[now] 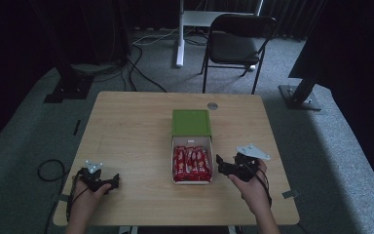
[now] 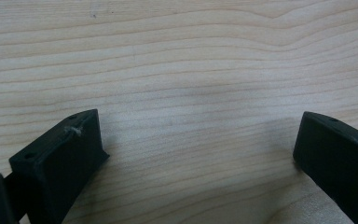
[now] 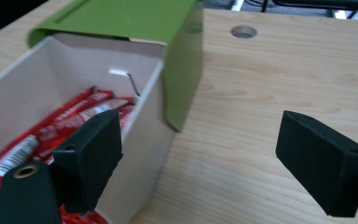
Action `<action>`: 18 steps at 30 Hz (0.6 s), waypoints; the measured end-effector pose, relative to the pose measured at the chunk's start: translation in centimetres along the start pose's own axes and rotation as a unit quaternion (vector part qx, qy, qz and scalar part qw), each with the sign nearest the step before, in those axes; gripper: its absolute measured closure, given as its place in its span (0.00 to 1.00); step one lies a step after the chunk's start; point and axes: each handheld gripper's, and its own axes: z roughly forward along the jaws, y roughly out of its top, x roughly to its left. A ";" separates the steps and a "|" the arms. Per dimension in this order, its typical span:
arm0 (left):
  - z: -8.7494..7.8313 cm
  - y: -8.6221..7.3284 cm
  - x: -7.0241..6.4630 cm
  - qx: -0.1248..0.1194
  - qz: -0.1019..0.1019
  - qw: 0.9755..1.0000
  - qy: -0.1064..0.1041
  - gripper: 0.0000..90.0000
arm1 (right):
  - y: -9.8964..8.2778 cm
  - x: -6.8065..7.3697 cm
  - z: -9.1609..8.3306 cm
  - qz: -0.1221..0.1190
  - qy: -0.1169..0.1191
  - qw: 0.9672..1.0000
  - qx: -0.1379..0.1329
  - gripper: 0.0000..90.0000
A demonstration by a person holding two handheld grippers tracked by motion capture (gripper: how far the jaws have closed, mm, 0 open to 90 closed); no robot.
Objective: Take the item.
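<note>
- Wooden table (image 1: 126, 126): box (image 1: 191, 146) half out of its green sleeve (image 1: 191, 122), red packets (image 1: 191, 163) inside.
- Right gripper (image 1: 222, 164): jaws wide, just beside the box.
- Left gripper (image 1: 111, 181): jaws wide, apparently resting on bare wood.

Both grippers are black; the left gripper (image 1: 99, 180) and right gripper (image 1: 226, 165) each carry a grey three-cornered plate on top. Thin black cables trail from them. The blocky jaws show small screw holes.

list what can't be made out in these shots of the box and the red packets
- Print on the red packets: too small in the high view, blurred in the right gripper view.
- How far the white drawer runs under the green sleeve: hidden by the sleeve.
- The drawer's near end: covered by the right gripper's jaw.
- Packet count: the pile overlaps.
</note>
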 end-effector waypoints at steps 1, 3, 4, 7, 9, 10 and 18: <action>0.0 0.0 0.0 0.000 0.000 1.000 0.000 0.02 | 0.2 0.4 0.0 0.000 0.003 1.000 -0.002 0.15; 0.0 0.0 0.0 0.000 0.000 1.000 0.000 0.02 | 0.5 0.9 0.2 -0.002 0.007 1.000 -0.002 0.15; 0.0 0.0 0.0 -0.001 0.000 1.000 0.000 0.02 | 0.6 1.2 0.2 -0.004 0.009 1.000 -0.003 0.15; 0.0 0.0 0.0 0.000 0.000 1.000 0.000 0.02 | 0.9 1.7 0.4 -0.009 0.013 1.000 -0.003 0.16; 0.0 0.0 0.0 -0.001 0.000 1.000 0.000 0.02 | 1.1 2.0 0.4 -0.011 0.014 1.000 -0.003 0.16; 0.0 0.0 0.0 0.000 0.000 1.000 0.000 0.02 | 1.3 2.4 0.6 -0.014 0.017 1.000 -0.003 0.16; 0.0 0.0 0.0 0.000 0.000 1.000 0.000 0.02 | 1.8 3.9 1.1 -0.017 0.039 0.999 -0.006 0.16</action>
